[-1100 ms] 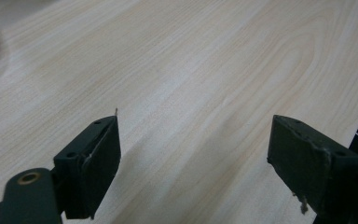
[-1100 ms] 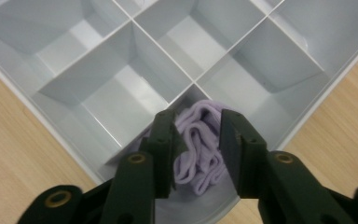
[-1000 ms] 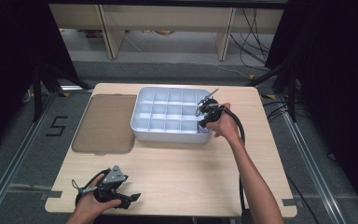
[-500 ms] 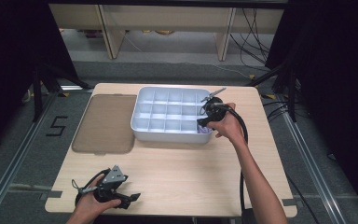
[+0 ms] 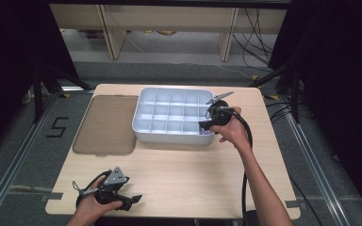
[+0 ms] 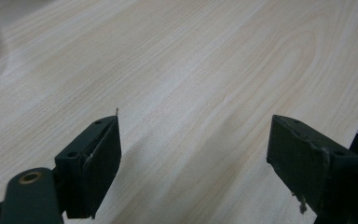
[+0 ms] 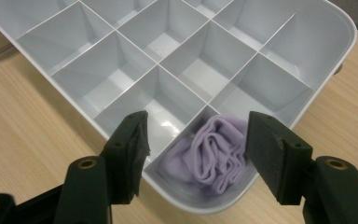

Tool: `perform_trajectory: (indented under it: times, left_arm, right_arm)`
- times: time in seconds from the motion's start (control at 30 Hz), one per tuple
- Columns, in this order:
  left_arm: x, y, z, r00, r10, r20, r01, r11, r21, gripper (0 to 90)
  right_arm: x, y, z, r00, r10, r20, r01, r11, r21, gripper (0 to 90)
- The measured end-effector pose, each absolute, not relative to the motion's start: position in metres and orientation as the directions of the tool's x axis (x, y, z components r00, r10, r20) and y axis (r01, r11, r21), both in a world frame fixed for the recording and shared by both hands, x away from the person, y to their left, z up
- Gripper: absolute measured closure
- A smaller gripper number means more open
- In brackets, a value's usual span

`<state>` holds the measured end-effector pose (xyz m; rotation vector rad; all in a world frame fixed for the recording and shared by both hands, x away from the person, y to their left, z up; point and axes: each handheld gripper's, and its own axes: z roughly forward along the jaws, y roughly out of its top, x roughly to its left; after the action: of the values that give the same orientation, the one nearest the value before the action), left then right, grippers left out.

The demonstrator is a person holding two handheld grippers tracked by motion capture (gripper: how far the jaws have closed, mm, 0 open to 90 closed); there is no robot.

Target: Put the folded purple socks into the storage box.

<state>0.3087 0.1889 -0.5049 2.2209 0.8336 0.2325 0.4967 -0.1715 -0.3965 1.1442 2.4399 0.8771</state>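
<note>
My right gripper (image 7: 193, 142) hangs wide open over the lilac cloth (image 7: 209, 154) in the tray's (image 7: 307, 88) nearest corner cell, my left gripper (image 6: 193, 154) wide over bare table (image 6: 191, 70).

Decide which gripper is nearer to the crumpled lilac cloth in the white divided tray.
Right. The right gripper hovers open just above the crumpled lilac cloth in the tray's corner compartment; the left gripper sits far off at the table's near edge.
</note>
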Motion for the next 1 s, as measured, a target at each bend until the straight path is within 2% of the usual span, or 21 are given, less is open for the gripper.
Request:
perform_trajectory:
  times: [0.23, 0.47, 0.5, 0.67, 0.77, 0.8, 0.83, 1.0]
  left_arm:
    - [0.309, 0.189, -0.505, 0.771, 0.631, -0.085, 0.497, -0.513, 0.700, 17.3]
    - [0.309, 0.189, -0.506, 0.767, 0.636, -0.082, 0.500, -0.513, 0.697, 17.3]
    - [0.308, 0.188, -0.507, 0.755, 0.646, -0.108, 0.519, -0.490, 0.701, 17.3]
    - [0.311, 0.191, -0.506, 0.761, 0.644, -0.077, 0.502, -0.511, 0.698, 17.3]
    - [0.309, 0.189, -0.507, 0.751, 0.651, -0.108, 0.520, -0.483, 0.704, 17.3]
    - [0.310, 0.190, -0.506, 0.766, 0.636, -0.087, 0.502, -0.509, 0.699, 17.3]
    - [0.310, 0.190, -0.506, 0.768, 0.635, -0.084, 0.499, -0.512, 0.699, 17.3]
    - [0.310, 0.190, -0.506, 0.766, 0.638, -0.079, 0.499, -0.513, 0.699, 17.3]
  right_arm:
    - [0.482, -0.171, -0.395, -0.632, 0.775, 0.007, 0.585, 0.472, 0.660, 37.6]
    - [0.468, -0.171, -0.395, -0.648, 0.762, 0.001, 0.543, 0.462, 0.702, 35.2]
    - [0.466, -0.173, -0.394, -0.659, 0.752, -0.004, 0.533, 0.471, 0.703, 35.3]
    - [0.455, -0.171, -0.395, -0.666, 0.746, 0.003, 0.520, 0.460, 0.720, 35.2]
    - [0.449, -0.170, -0.395, -0.676, 0.736, 0.007, 0.522, 0.473, 0.710, 35.1]
    - [0.445, -0.167, -0.399, -0.653, 0.757, 0.025, 0.527, 0.431, 0.732, 35.0]
    - [0.444, -0.170, -0.396, -0.678, 0.735, 0.012, 0.520, 0.469, 0.714, 35.0]
    - [0.435, -0.169, -0.399, -0.690, 0.724, 0.023, 0.504, 0.457, 0.733, 34.9]
